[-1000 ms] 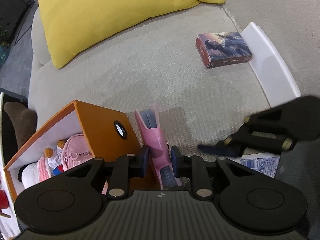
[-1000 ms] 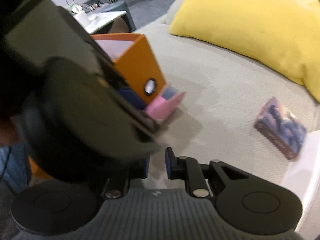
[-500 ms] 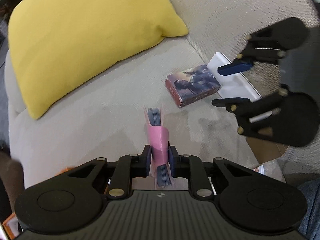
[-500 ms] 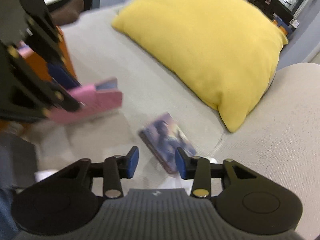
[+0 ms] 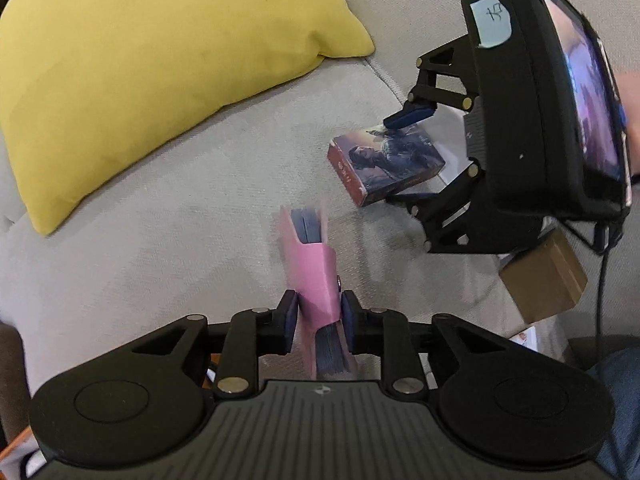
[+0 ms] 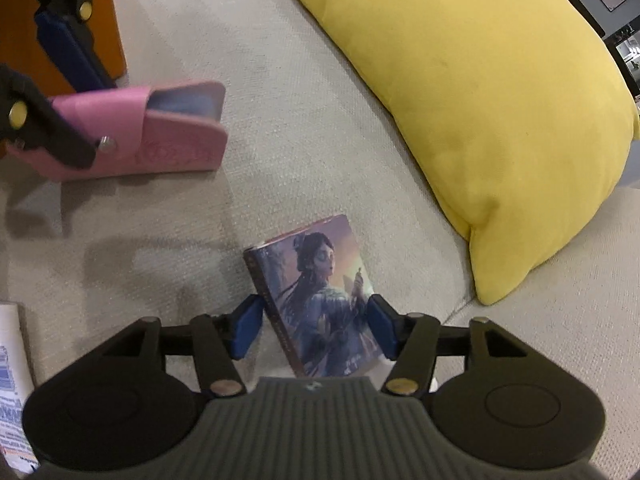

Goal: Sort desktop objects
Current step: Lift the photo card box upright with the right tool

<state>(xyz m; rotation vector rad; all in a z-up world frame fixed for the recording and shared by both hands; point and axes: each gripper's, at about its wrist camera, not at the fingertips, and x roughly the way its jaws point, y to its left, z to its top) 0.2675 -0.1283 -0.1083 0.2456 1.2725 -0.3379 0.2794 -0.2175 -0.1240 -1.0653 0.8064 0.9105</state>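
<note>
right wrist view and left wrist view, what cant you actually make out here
- Orange box: cut off by the right wrist view's top left corner and partly hidden by the left tongs; contents unseen.
- Pink case: far end blurred in the left wrist view.
- Card box: near end hidden behind the right tongs body.
- White packet: cut off at left edge, print unreadable.

pink case (image 5: 314,276) | yellow cushion (image 6: 480,92) | illustrated purple card box (image 6: 324,300) | orange box (image 6: 60,40)
</note>
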